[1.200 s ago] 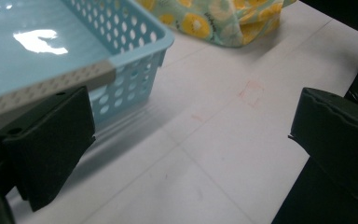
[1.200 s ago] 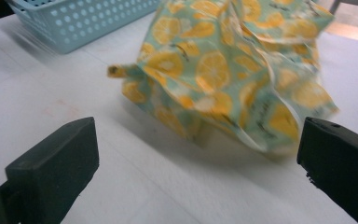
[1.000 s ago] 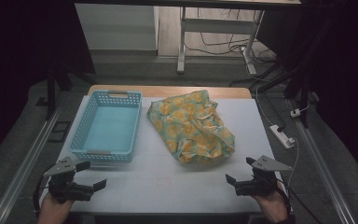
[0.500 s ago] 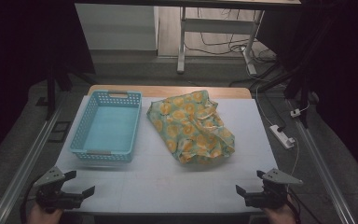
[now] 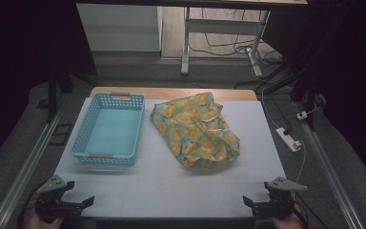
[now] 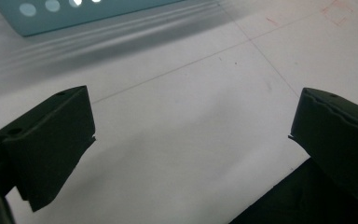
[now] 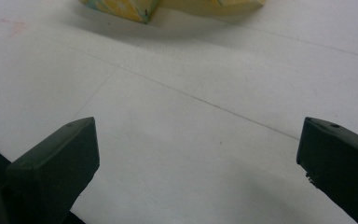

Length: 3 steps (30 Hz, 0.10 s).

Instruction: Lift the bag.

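A white table (image 5: 171, 186) runs away from the person, and on it, toward the far side and slightly right of the middle, lies a crumpled cloth (image 5: 196, 129) printed in green with yellow-orange shapes; its folds are bunched up and its near end points toward the near right. Just beside the cloth, on its left and not touching it, stands a light blue basket (image 5: 86, 138) with perforated walls and handle slots at its near and far ends. At the near left corner of the table the left gripper (image 5: 86, 202) is held low by the person's hand, its grey three-cornered plate on top and its tips pointing toward the middle of the near edge. In the left gripper view its two black jaws stand wide apart over bare white tabletop with nothing between them, and the near wall of the basket crosses the top left of that view. At the near right corner the right gripper (image 5: 248, 202) is held the same way, its tips pointing left along the near edge. In the right gripper view its jaws are likewise spread wide with nothing in them, and the near edge of the cloth shows at the top, well apart from the jaws. Both grippers sit well apart from the cloth and from each other.
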Tool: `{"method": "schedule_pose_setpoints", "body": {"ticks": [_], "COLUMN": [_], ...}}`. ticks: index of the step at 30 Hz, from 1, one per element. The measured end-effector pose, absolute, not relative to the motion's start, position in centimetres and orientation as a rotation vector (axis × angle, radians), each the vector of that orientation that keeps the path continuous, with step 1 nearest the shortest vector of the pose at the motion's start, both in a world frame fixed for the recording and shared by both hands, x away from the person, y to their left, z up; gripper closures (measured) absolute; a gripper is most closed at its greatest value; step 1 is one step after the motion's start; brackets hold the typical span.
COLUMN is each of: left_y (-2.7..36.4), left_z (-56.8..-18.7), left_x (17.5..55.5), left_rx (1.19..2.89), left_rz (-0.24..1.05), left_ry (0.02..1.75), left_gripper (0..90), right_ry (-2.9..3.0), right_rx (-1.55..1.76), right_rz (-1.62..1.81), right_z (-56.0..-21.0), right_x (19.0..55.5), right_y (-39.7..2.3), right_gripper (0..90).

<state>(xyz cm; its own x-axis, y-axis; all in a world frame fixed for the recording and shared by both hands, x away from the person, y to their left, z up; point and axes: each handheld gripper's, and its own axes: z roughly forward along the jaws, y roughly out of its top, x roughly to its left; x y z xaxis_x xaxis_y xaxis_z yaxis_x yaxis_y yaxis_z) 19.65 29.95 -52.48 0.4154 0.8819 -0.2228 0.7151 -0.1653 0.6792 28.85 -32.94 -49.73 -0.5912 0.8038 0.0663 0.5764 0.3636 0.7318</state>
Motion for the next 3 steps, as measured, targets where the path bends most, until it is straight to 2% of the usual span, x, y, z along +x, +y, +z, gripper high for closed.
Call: {"method": "schedule_pose_setpoints", "body": {"ticks": [3], "left_y": [29.88], "left_z": [-52.49], "left_x": [19.77], "left_rx": [1.942], "left_rz": [0.28], "left_ry": [1.355], "left_gripper": [0.0], "right_ry": [2.33], "right_rx": [1.23], "right_rz": [1.062], "right_z": [-49.8], "right_x": [28.95], "right_y": [-32.98], "right_gripper": [0.0]}}
